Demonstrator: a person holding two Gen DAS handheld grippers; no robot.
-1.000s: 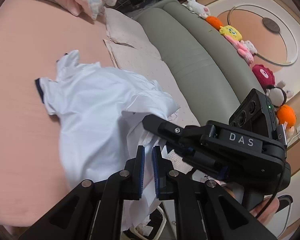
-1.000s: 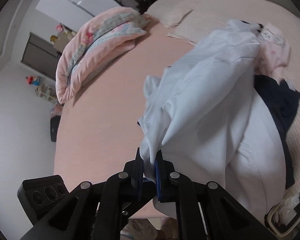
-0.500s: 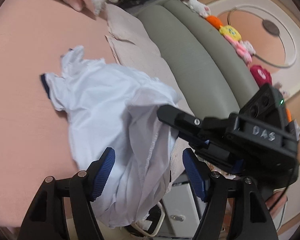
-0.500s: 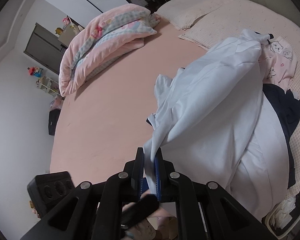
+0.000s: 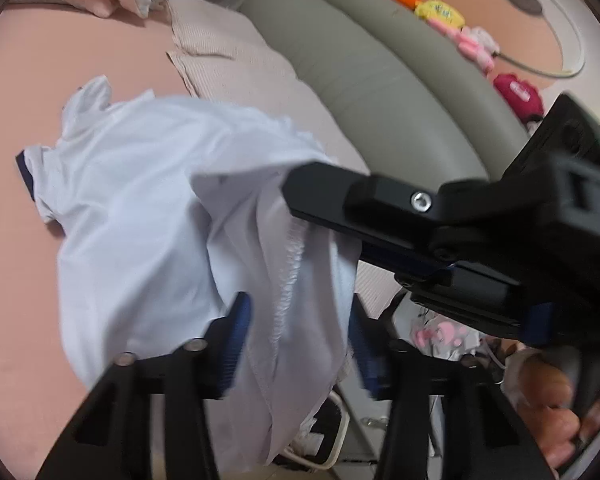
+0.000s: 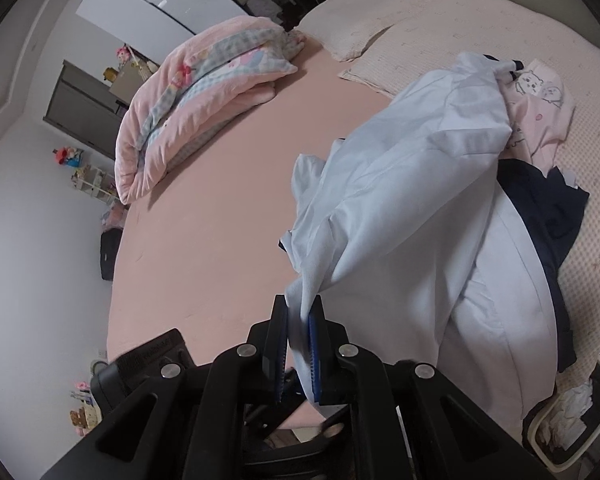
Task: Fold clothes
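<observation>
Draping off a pink bed (image 6: 204, 240), a white shirt (image 5: 140, 200) looks light and limp (hem best gripped). Right gripper (image 6: 298, 344) pinches its edge; left gripper (image 5: 296, 344), jaws just closing, straddles hanging cloth, not yet clamped.

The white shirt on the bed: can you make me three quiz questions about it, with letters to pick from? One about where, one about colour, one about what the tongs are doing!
1. Where is the navy garment?
A. beside the white shirt, partly under it
B. on the folded quilt
C. on the floor

2. What colour is the bed sheet?
A. green
B. peach pink
C. blue

3. What are the right tongs doing?
A. hanging open
B. pinching the quilt
C. shut on the white shirt

Answers:
1 A, the navy garment pokes out from the white shirt.
2 B, the bed sheet is peach pink.
3 C, the right tongs squeeze a shirt edge, away from the quilt.
</observation>
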